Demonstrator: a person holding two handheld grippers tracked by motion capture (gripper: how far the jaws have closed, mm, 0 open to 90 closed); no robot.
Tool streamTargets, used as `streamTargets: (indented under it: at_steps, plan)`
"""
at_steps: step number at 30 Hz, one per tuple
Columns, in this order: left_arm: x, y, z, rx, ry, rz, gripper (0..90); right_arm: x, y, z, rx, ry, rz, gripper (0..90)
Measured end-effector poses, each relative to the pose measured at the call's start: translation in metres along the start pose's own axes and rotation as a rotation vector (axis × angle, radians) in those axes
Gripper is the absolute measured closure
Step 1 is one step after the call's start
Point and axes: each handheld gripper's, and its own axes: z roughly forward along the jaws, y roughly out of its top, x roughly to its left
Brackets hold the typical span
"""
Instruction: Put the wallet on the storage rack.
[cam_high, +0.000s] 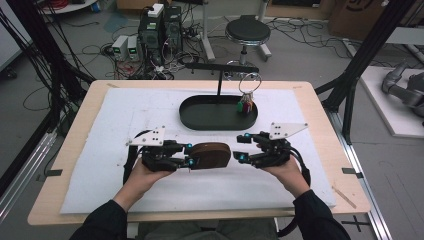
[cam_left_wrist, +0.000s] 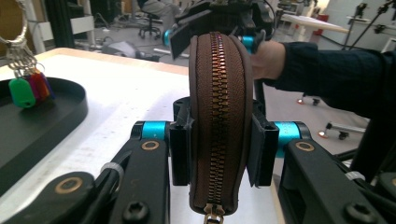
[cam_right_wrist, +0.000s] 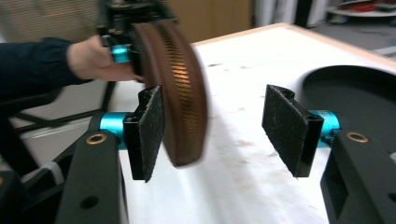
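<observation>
Brown leather-look pouch (cam_high: 211, 155), zipped, sits just above the white mat (cam_high: 125, 107) near table centre, clamped at one end by the left gripper (cam_high: 189, 156); in the left gripper view both pads press flat on its two faces, zipper (cam_left_wrist: 217, 116) running straight up the middle, pull tab at the near bottom edge. Right gripper (cam_high: 242, 148) sits at three o'clock of the pouch, jaws spread wide; in the right gripper view the pouch's free end (cam_right_wrist: 180, 93) lies between the pads, just beside the left-hand pad (cam_right_wrist: 150, 133) and well apart from the other, with no squeeze on it. At twelve o'clock of the pouch lies a black oval tray (cam_high: 200, 120) with a T-shaped stand (cam_high: 220, 75) rising from it, and a key ring with coloured tags (cam_high: 246, 102) hangs from the stand at the tray's right end. Step in hand, as judged: a two-handed hold on the pouch, the left one steadying while the right one sets up a grip on the far end, likely toward working the zipper. Next move calls for the right jaws to close squarely on the free end, or to shift toward the pull tab, which sits at the left gripper's end and looks awkward to reach. Risk: the pouch twisting in the single clamp if the right pad nudges it sideways.
</observation>
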Motion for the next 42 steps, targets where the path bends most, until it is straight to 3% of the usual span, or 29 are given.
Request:
streamTargets:
  at_steps: [7,16,20,28,37,42]
  plan:
    - [0.006,0.006,-0.004,-0.023,0.089,0.028,66.9,-0.017,-0.004,-0.035,-0.002,-0.232,-0.011,35.3]
    - [0.022,0.011,0.001,-0.046,0.195,0.040,67.1,-0.031,-0.015,-0.053,0.000,-0.363,0.012,35.0]
    - [0.030,0.009,0.008,-0.053,0.248,0.056,67.1,-0.035,-0.017,-0.057,-0.002,-0.406,0.025,35.4]
    - [0.047,0.008,0.023,-0.069,0.301,0.029,67.1,-0.040,-0.021,-0.065,-0.010,-0.455,0.051,35.6]
    - [0.077,0.003,0.043,-0.053,0.361,-0.039,67.1,-0.043,-0.022,-0.068,-0.016,-0.469,0.058,35.7]
    - [0.091,-0.001,0.052,-0.043,0.403,-0.051,67.0,-0.043,-0.022,-0.069,-0.020,-0.473,0.060,35.8]
